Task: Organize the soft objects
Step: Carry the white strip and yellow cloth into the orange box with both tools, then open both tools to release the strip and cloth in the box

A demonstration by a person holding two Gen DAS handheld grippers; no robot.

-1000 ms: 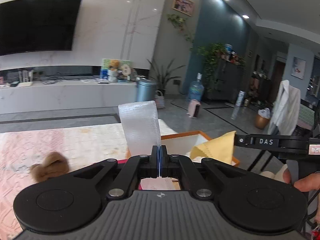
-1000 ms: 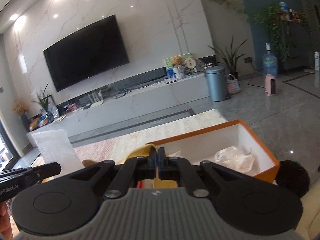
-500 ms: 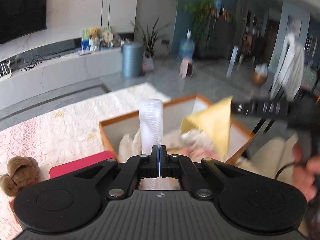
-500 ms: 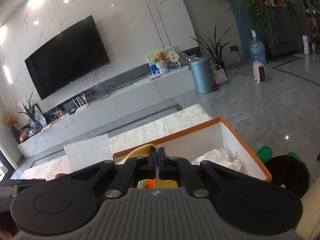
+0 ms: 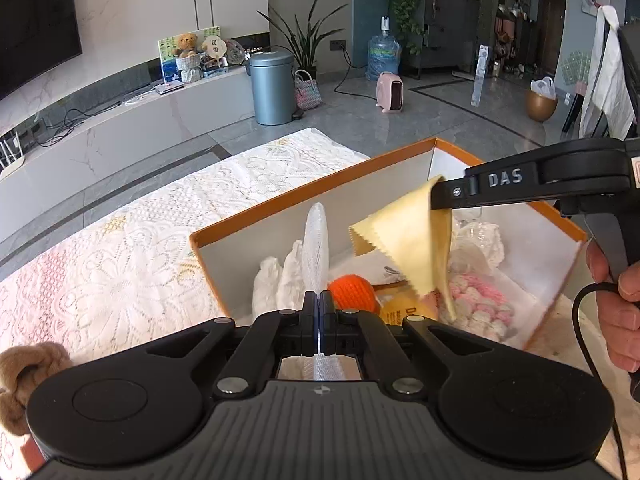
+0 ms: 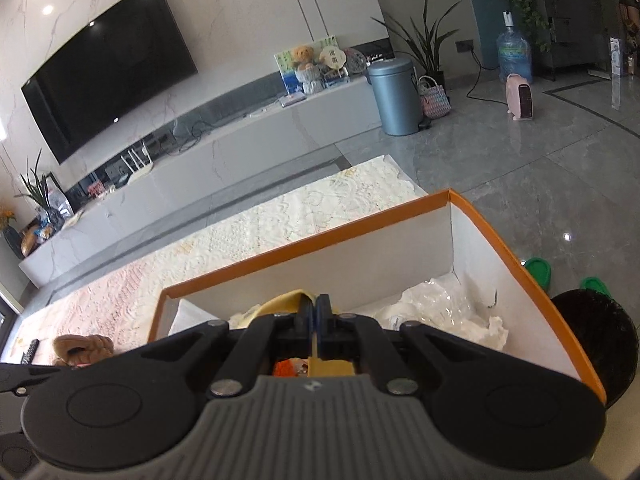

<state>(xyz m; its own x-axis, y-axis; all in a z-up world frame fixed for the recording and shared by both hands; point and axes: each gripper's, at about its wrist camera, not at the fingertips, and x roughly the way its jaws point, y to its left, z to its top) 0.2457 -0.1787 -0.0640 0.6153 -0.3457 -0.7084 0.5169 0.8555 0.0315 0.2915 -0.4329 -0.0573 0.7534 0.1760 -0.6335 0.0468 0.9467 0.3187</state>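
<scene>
An orange-rimmed box (image 5: pixel 304 200) (image 6: pixel 304 250) with white walls stands on a lace tablecloth. Inside lie white wrapping (image 5: pixel 276 280), an orange knitted ball (image 5: pixel 354 294) and a pink-and-white knitted piece (image 5: pixel 480 300). My left gripper (image 5: pixel 319 300) is shut on a strip of clear bubble wrap (image 5: pixel 316 244), held over the box's left part. My right gripper (image 6: pixel 315 305) (image 5: pixel 438 194) is shut on a yellow cloth (image 5: pixel 416 240) (image 6: pixel 280 304) that hangs into the box. A hand (image 5: pixel 618 312) grips its handle.
A brown plush toy (image 5: pixel 24 372) (image 6: pixel 82 346) lies on the tablecloth (image 5: pixel 120 264) left of the box. Crumpled clear plastic (image 6: pixel 444 312) fills the box's right end. Beyond the table are a TV console, a grey bin (image 5: pixel 272 88) and tiled floor.
Both grippers have come down and forward over the box with their loads. The bubble wrap now shows edge-on, and the yellow cloth hangs lower inside the box.
</scene>
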